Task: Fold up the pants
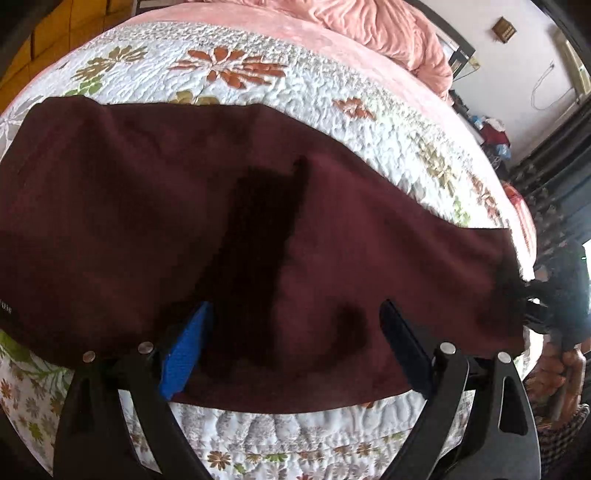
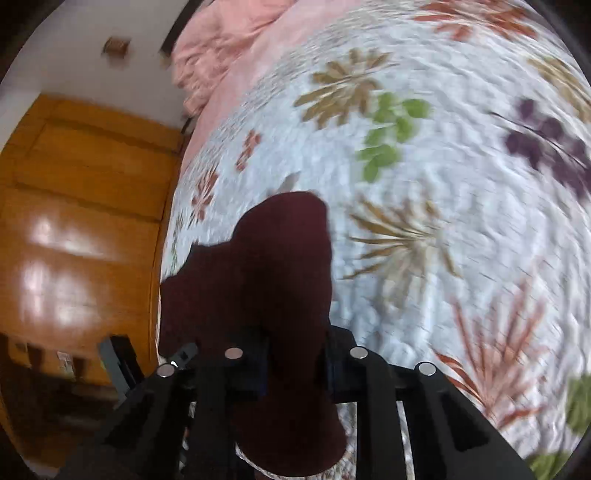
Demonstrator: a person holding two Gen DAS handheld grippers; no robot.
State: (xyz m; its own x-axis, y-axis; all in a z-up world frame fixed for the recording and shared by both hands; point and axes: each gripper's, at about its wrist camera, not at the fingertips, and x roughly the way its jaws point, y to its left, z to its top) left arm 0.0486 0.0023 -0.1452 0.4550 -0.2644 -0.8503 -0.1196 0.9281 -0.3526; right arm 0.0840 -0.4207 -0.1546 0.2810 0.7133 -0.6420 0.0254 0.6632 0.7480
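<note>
In your left wrist view, the pants point(image 1: 155, 206) lay spread across the floral quilt point(image 1: 332, 99) on the bed, a dark maroon band running from the left edge to the far right, where your right gripper point(image 1: 554, 295) showed as a dark shape at the cloth's end, beside your hand point(image 1: 565, 365). Your left gripper point(image 1: 295, 314) hovered over the near edge of the pants with its fingers point(image 1: 188, 350) wide apart, one faced with a blue pad, and no cloth between them; their shadow fell dark on the fabric. A pink blanket point(image 1: 388, 29) was bunched at the head of the bed. In your right wrist view, which was blurred, your right gripper point(image 2: 295, 365) had its fingers drawn narrow and closed on a bunch of the pants point(image 2: 273, 266), the maroon cloth rising in a lump ahead of the tips and hanging down between the arms below. The quilt point(image 2: 443, 184) filled the right of that view, with a wooden wardrobe point(image 2: 81, 206) on the left and the pink blanket point(image 2: 221, 40) at the top.
</note>
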